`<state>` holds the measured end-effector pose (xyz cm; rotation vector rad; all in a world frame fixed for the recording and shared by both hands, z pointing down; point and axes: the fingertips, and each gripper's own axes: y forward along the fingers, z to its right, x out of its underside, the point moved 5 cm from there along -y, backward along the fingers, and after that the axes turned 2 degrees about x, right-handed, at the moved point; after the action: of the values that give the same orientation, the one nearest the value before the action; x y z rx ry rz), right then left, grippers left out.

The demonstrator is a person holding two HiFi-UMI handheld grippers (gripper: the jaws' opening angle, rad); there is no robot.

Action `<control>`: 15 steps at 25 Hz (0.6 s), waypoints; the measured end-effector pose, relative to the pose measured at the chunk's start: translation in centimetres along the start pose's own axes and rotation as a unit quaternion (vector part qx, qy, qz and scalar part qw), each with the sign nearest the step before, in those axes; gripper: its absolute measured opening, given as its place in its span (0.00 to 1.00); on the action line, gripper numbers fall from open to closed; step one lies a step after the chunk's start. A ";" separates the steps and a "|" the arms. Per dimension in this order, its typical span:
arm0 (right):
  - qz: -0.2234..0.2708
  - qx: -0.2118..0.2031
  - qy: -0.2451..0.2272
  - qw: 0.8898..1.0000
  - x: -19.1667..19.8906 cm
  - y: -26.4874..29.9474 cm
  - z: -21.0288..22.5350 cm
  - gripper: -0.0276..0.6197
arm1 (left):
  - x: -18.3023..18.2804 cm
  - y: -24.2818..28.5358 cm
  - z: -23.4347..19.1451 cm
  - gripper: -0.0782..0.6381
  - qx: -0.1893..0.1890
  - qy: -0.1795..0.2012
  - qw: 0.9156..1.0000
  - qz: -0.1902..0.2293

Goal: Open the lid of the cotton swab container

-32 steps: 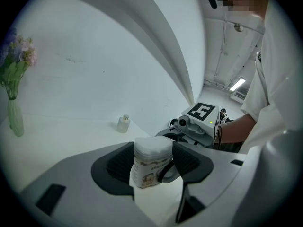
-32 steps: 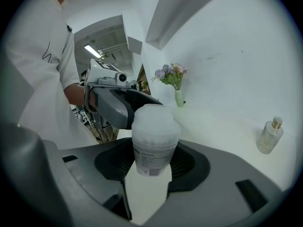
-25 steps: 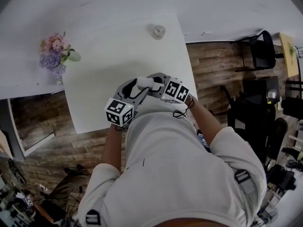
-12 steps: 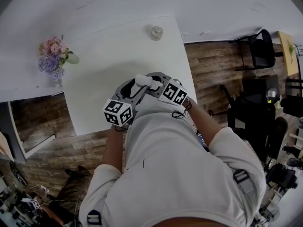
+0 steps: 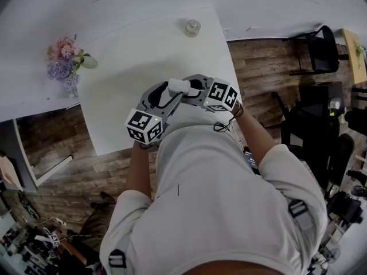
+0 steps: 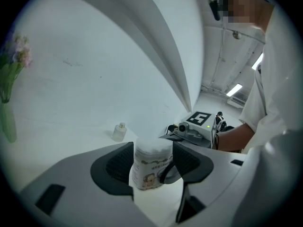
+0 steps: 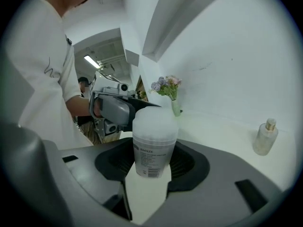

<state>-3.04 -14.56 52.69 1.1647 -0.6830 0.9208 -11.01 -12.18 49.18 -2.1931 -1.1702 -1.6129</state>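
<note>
The cotton swab container (image 5: 178, 85), a frosted tub with a printed label and a white lid, is held over the near part of the white table (image 5: 137, 50), close to my chest. My left gripper (image 5: 171, 93) comes at it from the left and my right gripper (image 5: 189, 88) from the right. In the left gripper view the container (image 6: 151, 167) stands between the pads, which touch both its sides. In the right gripper view the container (image 7: 154, 145) sits between the pads, gripped at its labelled body. The lid is on.
A small clear bottle (image 5: 192, 27) stands at the table's far edge. A vase of pink and purple flowers (image 5: 69, 65) stands off the table's left side. Dark chairs (image 5: 318, 53) and wooden floor lie to the right.
Both grippers stay closed around the container in nearly the same spot; only the head view has shifted slightly.
</note>
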 end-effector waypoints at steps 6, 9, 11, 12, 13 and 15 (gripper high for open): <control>-0.007 -0.063 0.012 0.998 0.0 -0.2 -0.9 0.35 | -0.7 -0.2 0.8 0.48 0.026 0.054 0.998 -0.008; -0.001 -0.058 0.026 0.998 0.0 0.1 -0.7 0.35 | -0.6 -0.2 0.5 0.48 0.021 0.037 0.999 0.004; 0.006 -0.052 0.040 0.998 0.1 0.3 -0.7 0.35 | -0.5 -0.2 0.4 0.48 0.011 0.021 1.000 0.013; 0.010 -0.048 0.046 0.998 0.1 0.3 -0.6 0.35 | -0.5 -0.1 0.3 0.47 0.006 0.013 1.000 0.016; 0.011 -0.043 0.048 0.998 0.2 0.2 -0.5 0.35 | -0.4 0.0 0.4 0.47 0.002 0.008 1.000 0.016; 0.007 -0.029 0.040 0.999 0.2 0.2 -0.4 0.35 | -0.3 0.2 0.3 0.47 -0.001 0.001 1.000 0.015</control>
<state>-3.07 -14.11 52.87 1.0675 -0.6503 0.9481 -10.66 -12.28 48.81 -2.1994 -1.1299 -1.6049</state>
